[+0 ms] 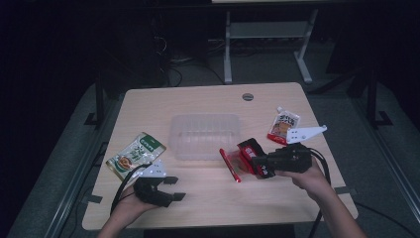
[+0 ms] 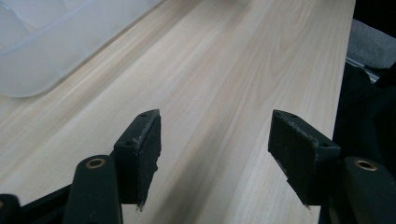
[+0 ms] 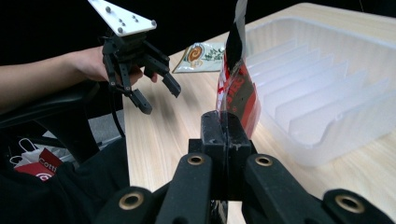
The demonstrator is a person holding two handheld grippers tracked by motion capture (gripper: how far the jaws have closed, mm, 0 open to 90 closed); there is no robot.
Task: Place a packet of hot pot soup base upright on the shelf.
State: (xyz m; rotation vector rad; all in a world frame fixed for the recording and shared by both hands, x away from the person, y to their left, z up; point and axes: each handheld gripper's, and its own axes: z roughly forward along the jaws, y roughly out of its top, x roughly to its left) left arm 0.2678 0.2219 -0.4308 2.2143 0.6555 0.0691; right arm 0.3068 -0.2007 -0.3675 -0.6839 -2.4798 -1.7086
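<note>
The fingers [image 3: 219, 135] of our right gripper [image 1: 262, 162] are pressed together on the edge of a red and black packet [image 1: 250, 156], which we hold above the table [image 1: 208, 99], just beside the clear plastic tray [image 1: 204, 135]. Our left gripper [image 2: 217, 158] has its jaws wide apart with nothing between them, over bare wood.

Dim, dark-edged room (only the tabletop lit), slightly soft.
</note>
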